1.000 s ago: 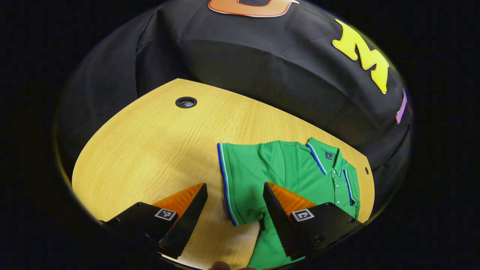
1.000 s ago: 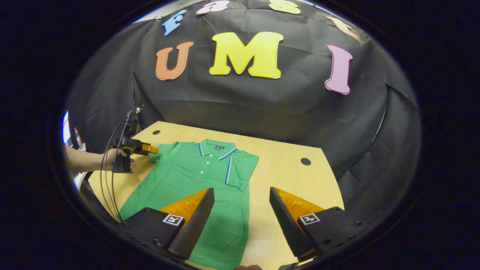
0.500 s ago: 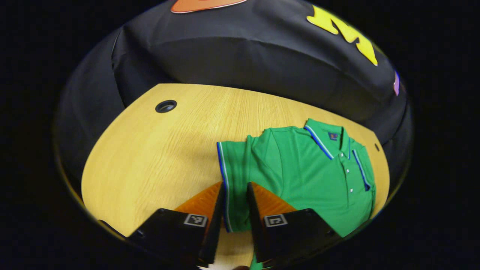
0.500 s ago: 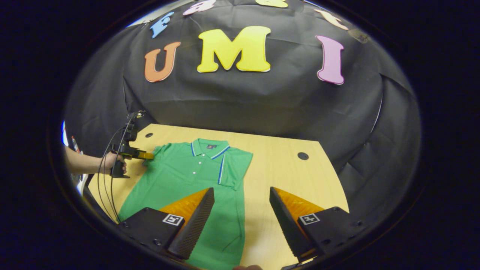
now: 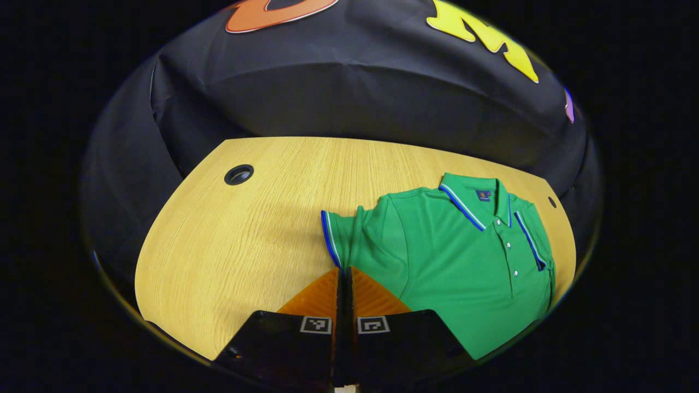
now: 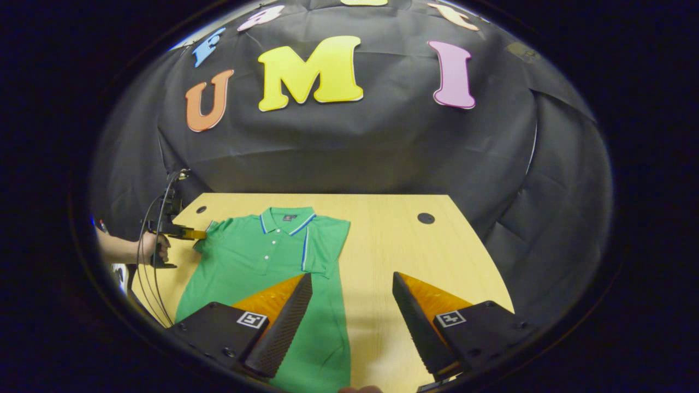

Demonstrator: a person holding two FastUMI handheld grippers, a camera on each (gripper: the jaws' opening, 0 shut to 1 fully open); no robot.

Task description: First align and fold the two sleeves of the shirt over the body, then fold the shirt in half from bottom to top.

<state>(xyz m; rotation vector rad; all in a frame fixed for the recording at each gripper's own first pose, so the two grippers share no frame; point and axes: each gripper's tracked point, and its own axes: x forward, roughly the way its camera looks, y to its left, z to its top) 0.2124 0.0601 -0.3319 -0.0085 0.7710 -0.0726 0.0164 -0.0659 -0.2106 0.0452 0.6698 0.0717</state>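
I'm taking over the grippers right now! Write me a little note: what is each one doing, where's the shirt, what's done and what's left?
Left gripper: shut on the left sleeve at its cuff.
Right gripper: open and holding nothing, above the shirt's lower right edge.
Green shirt: lies face up on the wooden table, collar toward the wall.
Done: right sleeve is folded over the body.
Left: fold the left sleeve over the body, then fold the shirt bottom to top.
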